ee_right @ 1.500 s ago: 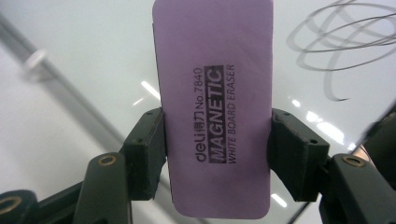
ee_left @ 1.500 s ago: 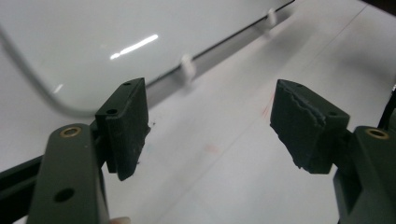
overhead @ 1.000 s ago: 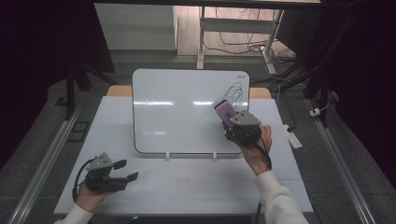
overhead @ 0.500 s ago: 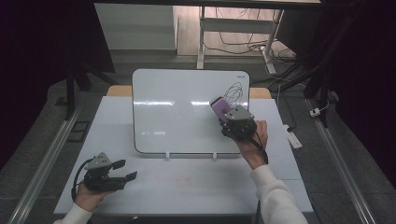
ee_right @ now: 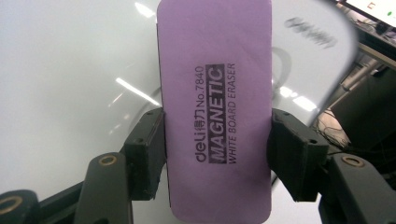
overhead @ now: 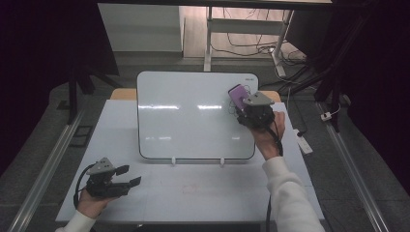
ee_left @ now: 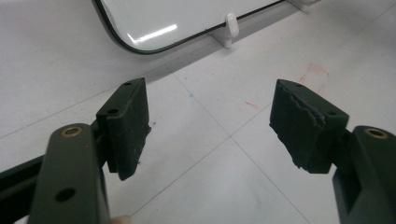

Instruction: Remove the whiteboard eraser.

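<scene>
Clamping the purple eraser (ee_right: 215, 112) lengthwise between right gripper (ee_right: 217, 154) pads

Front of table: bare white table (overhead: 203, 193) between the whiteboard's (overhead: 193, 116) lower edge and the near rim; room to pass.
Left strip: bare table left of the whiteboard.
Middle: the tilted whiteboard on two white clips (overhead: 173, 161) bars a level path toward the far edge.
Upper right corner: right gripper (overhead: 241, 102) with purple eraser (overhead: 237, 96) fills it.
Near left: left gripper (overhead: 129, 176), jaws apart, nothing between them.
</scene>
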Action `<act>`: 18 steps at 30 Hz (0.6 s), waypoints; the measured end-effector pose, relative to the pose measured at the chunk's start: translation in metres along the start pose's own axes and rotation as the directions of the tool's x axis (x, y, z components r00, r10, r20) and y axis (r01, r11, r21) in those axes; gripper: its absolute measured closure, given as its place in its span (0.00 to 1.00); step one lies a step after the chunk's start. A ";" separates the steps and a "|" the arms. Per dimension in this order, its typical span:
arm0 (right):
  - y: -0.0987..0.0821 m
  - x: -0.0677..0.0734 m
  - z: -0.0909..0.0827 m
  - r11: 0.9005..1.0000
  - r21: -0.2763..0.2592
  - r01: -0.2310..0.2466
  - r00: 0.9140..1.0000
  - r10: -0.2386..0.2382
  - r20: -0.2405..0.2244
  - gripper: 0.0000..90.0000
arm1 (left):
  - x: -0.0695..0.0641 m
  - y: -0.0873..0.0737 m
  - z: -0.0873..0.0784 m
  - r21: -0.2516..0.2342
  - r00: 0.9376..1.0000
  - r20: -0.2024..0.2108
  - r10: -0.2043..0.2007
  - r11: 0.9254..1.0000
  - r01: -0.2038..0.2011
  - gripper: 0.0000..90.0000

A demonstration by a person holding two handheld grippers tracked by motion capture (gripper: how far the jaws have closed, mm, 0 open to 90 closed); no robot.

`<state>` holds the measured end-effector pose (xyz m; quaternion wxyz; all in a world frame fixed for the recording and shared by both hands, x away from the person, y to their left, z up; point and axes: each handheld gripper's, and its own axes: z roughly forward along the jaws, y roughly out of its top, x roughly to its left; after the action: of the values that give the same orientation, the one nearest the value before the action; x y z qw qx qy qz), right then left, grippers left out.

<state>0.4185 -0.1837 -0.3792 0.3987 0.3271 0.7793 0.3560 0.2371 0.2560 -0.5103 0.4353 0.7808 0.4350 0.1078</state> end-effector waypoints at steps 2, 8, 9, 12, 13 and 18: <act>0.004 -0.008 0.001 1.000 -0.005 -0.023 1.000 0.023 0.012 0.44 | 0.000 0.000 0.000 -0.001 1.000 0.004 0.001 1.000 -0.001 0.34; 0.007 -0.008 0.003 1.000 0.017 -0.019 1.000 0.019 -0.023 0.44 | 0.001 0.000 0.001 -0.002 1.000 0.006 -0.004 1.000 0.004 0.34; 0.005 -0.003 0.003 1.000 0.023 -0.002 0.999 0.003 -0.036 0.45 | 0.001 0.000 0.001 -0.002 1.000 0.005 -0.005 1.000 0.005 0.34; -0.002 0.017 0.003 0.998 0.034 0.060 0.995 -0.057 -0.082 0.45 | 0.002 0.000 0.001 0.000 1.000 0.006 -0.007 1.000 0.007 0.34; -0.004 0.023 0.003 0.996 0.039 0.080 0.993 -0.076 -0.092 0.45 | 0.002 0.000 0.001 0.000 1.000 0.007 -0.007 1.000 0.007 0.34; -0.009 0.038 0.005 0.983 0.057 0.172 0.982 -0.166 -0.093 0.45 | 0.001 0.000 0.002 0.004 1.000 0.005 -0.004 1.000 0.004 0.34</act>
<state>0.4032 -0.1563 -0.4035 0.3821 0.2565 0.8322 0.3093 0.2386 0.2554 -0.5115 0.4353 0.7809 0.4357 0.1040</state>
